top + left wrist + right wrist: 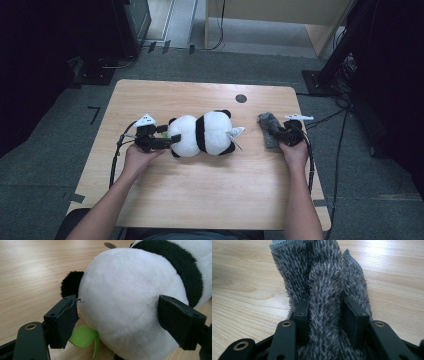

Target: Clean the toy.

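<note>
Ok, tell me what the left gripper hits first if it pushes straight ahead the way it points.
The left gripper would probably press straight into the white plush panda toy: its round body already sits between the open jaws, close ahead, though exact depth is hard to judge.

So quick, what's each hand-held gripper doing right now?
Left hand-held gripper: jaws spread around the panda plush, grip cannot be told.
Right hand-held gripper: shut on a fold of the grey furry cloth.

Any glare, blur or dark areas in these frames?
High view: dim, black corners, soft detail on the light wooden table. Left gripper view: white-and-black plush panda sharp, near jaws slightly soft. Right gripper view: glare on the wood top right, grey furry cloth crisp.
</note>
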A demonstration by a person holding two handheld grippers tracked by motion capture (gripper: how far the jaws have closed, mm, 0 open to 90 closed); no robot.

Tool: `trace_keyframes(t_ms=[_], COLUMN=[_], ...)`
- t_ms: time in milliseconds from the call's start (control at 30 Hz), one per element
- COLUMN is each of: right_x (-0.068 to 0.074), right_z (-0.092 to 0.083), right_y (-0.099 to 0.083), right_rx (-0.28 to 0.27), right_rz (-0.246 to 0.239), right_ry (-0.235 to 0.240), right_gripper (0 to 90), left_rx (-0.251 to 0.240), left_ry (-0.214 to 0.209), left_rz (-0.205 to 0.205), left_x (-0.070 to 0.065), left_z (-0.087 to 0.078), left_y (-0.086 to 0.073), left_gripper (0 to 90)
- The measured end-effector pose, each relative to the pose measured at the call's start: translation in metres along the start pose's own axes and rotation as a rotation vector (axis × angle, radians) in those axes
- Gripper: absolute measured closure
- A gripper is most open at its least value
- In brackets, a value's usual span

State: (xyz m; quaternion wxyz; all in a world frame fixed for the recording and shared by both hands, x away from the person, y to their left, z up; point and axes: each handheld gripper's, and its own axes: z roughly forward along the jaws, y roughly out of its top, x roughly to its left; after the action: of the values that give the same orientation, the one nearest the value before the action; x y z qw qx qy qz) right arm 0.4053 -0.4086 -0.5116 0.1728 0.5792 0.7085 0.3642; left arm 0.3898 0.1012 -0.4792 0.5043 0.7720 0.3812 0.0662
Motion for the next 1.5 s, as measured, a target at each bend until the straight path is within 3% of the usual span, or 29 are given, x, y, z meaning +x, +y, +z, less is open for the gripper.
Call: trace_keyframes(t_ms=[67, 233, 400, 567, 700, 933, 1100, 1233, 1333, 1433, 1500], right_x=[0.001, 0.005, 0.007, 0.007, 0.012, 0.031, 0.043, 0.056, 0.070, 0.085, 0.094], right_z=[0.000, -0.003, -0.010, -0.022, -0.030, -0.047, -0.057, -0.062, -0.064, -0.065, -0.065], right_y=[0.000, 0.003, 0.008, 0.013, 0.020, 0.036, 0.048, 0.059, 0.066, 0.075, 0.081], right_rx=[0.000, 0.016, 0.013, -0.004, -0.014, -0.055, -0.073, -0.086, -0.092, -0.091, -0.091], right_rz=[-0.008, -0.008, -0.003, 0.015, 0.015, -0.032, -0.034, -0.049, -0.075, -0.115, -0.139], right_ry=[-0.009, -0.020, -0.040, -0.041, -0.030, -0.025, 0.011, 0.041, 0.067, 0.081, 0.090], right_gripper=[60.4, 76.7, 78.7, 78.7, 78.7, 78.6, 78.8, 78.8, 78.9, 79.0, 79.0], left_rx=[0.001, 0.000, -0.007, 0.003, -0.017, 0.022, 0.051, 0.039, 0.030, 0.029, 0.035], left_ry=[0.000, 0.009, 0.001, -0.014, -0.014, -0.003, 0.003, -0.001, -0.004, -0.011, -0.029], left_rz=[-0.002, 0.005, 0.013, -0.028, -0.033, -0.001, -0.012, -0.027, -0.001, -0.002, -0.005], left_x=[0.000, -0.001, -0.003, -0.002, -0.004, -0.012, -0.011, -0.006, -0.004, -0.004, -0.004], left_z=[0.000, -0.001, -0.002, -0.005, -0.011, -0.014, -0.006, 0.002, 0.004, 0.004, 0.003], left_y=[0.000, 0.000, 0.001, 0.003, 0.007, 0.005, 0.000, -0.003, -0.005, -0.005, -0.004], left_gripper=[16.6, 16.8, 22.3, 23.7, 23.8, 22.8, 20.9, 14.3, 10.6, 10.6, 15.2])
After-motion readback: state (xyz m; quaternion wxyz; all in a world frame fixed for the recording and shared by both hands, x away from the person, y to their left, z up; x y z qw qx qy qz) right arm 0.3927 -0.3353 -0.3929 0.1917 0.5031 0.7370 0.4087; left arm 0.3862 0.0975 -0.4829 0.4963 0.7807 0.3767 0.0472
